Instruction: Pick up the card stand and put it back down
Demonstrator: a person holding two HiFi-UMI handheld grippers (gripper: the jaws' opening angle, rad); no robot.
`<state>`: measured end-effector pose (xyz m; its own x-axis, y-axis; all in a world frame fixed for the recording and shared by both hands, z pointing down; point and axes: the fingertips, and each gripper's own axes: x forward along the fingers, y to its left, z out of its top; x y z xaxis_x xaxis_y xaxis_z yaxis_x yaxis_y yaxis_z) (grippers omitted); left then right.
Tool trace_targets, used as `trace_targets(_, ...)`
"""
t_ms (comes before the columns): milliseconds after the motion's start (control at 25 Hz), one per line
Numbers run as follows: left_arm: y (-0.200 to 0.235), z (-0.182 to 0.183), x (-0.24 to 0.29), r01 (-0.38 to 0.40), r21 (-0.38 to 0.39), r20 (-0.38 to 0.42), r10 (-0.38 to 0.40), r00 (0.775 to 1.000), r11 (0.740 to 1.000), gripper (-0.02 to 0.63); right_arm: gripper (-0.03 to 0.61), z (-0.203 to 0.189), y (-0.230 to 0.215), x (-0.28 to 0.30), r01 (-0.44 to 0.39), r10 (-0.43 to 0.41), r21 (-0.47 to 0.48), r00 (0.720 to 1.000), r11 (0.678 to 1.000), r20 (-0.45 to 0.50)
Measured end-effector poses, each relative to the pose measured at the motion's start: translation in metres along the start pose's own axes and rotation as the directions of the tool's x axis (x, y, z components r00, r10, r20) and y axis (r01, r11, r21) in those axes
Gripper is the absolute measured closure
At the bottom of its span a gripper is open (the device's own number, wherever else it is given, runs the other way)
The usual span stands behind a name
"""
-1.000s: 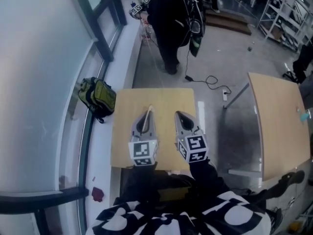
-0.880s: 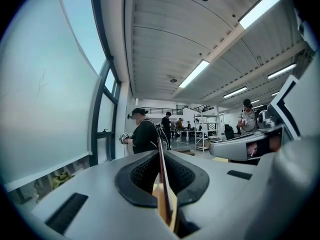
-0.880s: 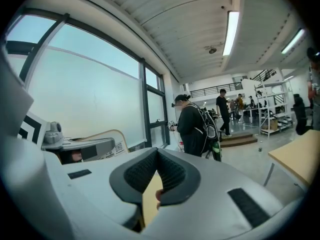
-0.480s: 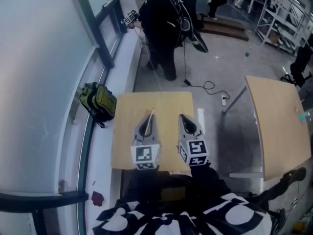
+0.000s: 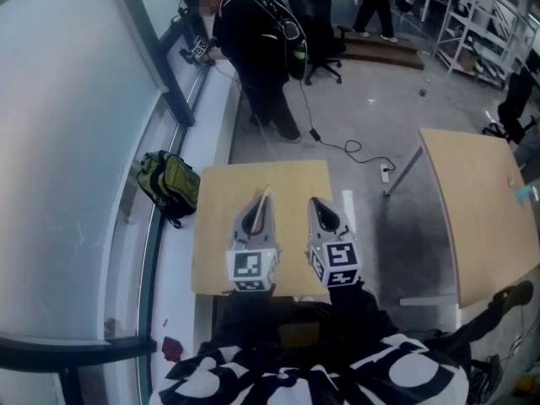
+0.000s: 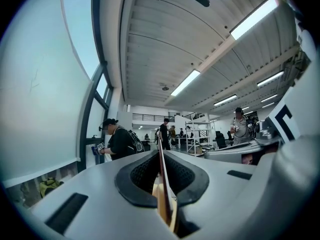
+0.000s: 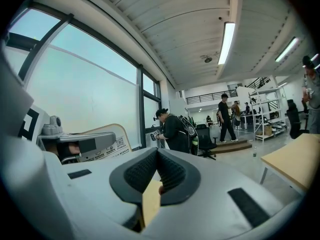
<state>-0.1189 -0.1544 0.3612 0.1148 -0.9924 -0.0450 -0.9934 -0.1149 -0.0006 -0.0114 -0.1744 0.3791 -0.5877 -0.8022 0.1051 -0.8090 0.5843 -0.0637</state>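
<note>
**Head view**
- Table (image 5: 211, 226): small, pale wood, hard against the window ledge.
- Left gripper (image 5: 263, 201): over the left half of the table, clamped on the card stand.
- Card stand (image 5: 265, 193): thin pale sliver seen edge-on, poking past the jaw tips toward the table's far edge. Contact with the table top cannot be told.
- Right gripper (image 5: 315, 202): just beside the left one, over the table's right half.
- Backpack (image 5: 171, 180): green and black, on the ledge by the table's far left corner.
- Person in black (image 5: 253, 49): standing well beyond the table's far edge, bent toward the window.
- Cable (image 5: 348, 148): looped on the floor past the table's far right corner.
- Second table (image 5: 481, 209): well to the right of the first, across bare floor.

**Left gripper view**
- Jaws: closed tight on the card stand (image 6: 163, 191), a narrow brown-and-pale strip running up between the black pads.
- Person in black (image 6: 119, 142): far beyond the jaw tips, at the window.

**Right gripper view**
- Jaws: pressed together at the tips, nothing between them; a wedge of table wood showing in the gap beneath.
- Card stand (image 7: 112, 146): off to the left, a pale printed panel with a rounded tan border, upright in the left gripper's hold.
</note>
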Motion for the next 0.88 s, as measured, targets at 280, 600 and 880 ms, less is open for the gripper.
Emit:
trace_targets(280,-0.003,-0.008,0.0,0.001,-0.01,-0.015,-0.001,1.0,1.0,0.594,0.557,-0.004,0.001,-0.003,-0.014,0.014,-0.004,1.0,1.0,0.003)
trace_targets(600,-0.021,-0.025,0.003,0.084,0.001,-0.066,-0.084,0.994,0.996,0.594,0.557,-0.013,-0.003,-0.007,-0.005,0.005,0.015,1.0,1.0,-0.016)
trace_targets(880,-0.046,-0.051,0.012,0.161,-0.042,-0.113,-0.164,0.98,0.986,0.594,0.557,-0.03,-0.02,-0.017,0.057,-0.058,-0.012,0.996,0.998,-0.069)
